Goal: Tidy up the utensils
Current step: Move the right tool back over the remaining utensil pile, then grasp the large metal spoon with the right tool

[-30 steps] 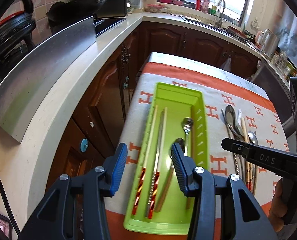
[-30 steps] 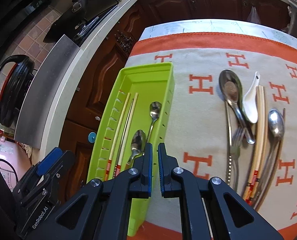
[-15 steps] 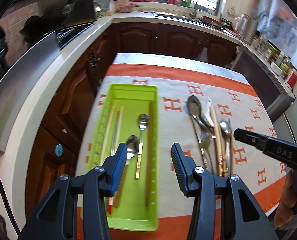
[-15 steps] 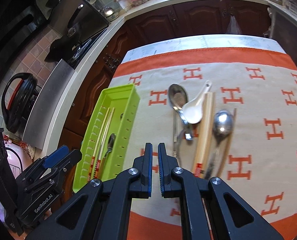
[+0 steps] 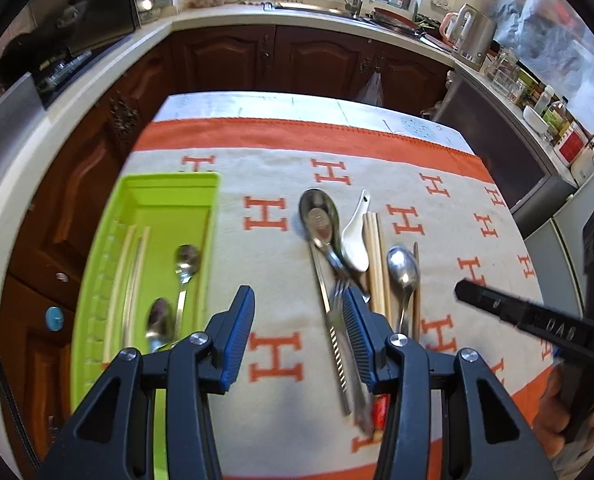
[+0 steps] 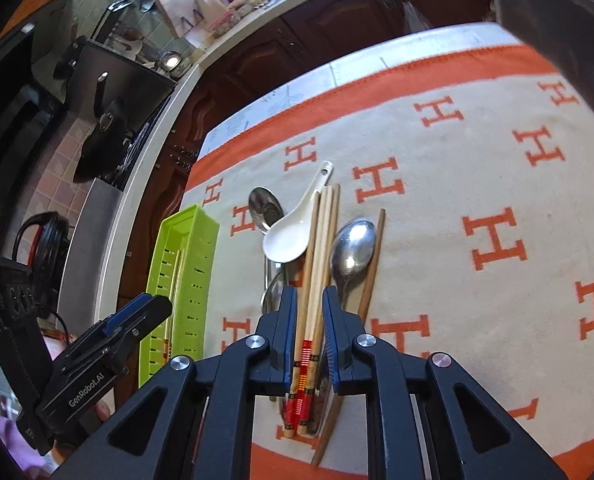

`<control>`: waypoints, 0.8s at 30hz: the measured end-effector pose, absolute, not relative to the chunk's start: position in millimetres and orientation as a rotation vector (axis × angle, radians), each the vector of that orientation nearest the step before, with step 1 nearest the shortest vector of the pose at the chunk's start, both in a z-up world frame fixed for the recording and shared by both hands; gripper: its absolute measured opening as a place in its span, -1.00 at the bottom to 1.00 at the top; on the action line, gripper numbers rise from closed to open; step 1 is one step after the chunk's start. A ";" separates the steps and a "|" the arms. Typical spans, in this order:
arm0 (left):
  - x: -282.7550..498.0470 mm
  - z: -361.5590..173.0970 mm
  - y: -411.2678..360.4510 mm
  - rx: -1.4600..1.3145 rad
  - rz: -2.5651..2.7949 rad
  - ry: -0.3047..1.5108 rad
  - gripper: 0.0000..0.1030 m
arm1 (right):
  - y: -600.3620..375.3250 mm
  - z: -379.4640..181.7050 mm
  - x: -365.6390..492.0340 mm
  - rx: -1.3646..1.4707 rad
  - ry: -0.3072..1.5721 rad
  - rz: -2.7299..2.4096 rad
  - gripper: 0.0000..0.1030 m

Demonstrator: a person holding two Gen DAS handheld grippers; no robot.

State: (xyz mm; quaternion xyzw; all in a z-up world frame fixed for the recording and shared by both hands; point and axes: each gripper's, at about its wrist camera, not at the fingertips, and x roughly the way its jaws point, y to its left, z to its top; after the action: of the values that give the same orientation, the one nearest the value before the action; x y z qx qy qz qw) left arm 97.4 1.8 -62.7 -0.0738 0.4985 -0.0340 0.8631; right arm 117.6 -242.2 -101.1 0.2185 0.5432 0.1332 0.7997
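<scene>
A lime green tray at the cloth's left holds two pale chopsticks and two metal spoons; it also shows in the right wrist view. Loose utensils lie mid-cloth: a large metal spoon, a white ceramic spoon, pale chopsticks with red ends, a metal spoon, a brown chopstick and a fork. My right gripper is slightly open, jaws either side of the pale chopsticks. My left gripper is open and empty above the cloth.
An orange and beige cloth covers the table. A white counter with dark wood cabinets runs along the left and back. A kettle and jars stand at the right. A black pan sits on the stove.
Both grippers moved right, from the tray to the loose utensils. My right gripper went from shut to slightly open and now straddles the pale chopsticks.
</scene>
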 end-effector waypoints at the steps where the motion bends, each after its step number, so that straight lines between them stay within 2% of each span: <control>1: 102.4 -66.4 0.5 -0.164 -0.076 1.053 -0.14 | -244.5 -107.2 120.5 0.483 1.173 0.288 -0.75; 9: 138.3 -92.5 -7.3 -0.254 -0.109 1.104 -0.13 | -246.6 -150.6 143.9 0.541 1.227 0.319 -0.74; 17: 152.4 -94.7 -9.9 -0.266 -0.104 1.108 -0.11 | -223.5 -172.0 160.4 0.510 1.244 0.330 -0.73; 20: 156.4 -94.2 -10.8 -0.264 -0.103 1.106 -0.10 | -213.8 -172.7 164.3 0.484 1.228 0.326 -0.64; 24: 161.4 -93.9 -11.4 -0.273 -0.106 1.104 -0.10 | -205.6 -173.2 166.2 0.470 1.212 0.333 -0.40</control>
State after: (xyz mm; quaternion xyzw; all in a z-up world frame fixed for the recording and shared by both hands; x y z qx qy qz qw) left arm 161.4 -11.4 -93.9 -0.1292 0.5225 -0.0502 0.8413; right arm 166.2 -205.6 -173.2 0.2177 0.5614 0.1541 0.7834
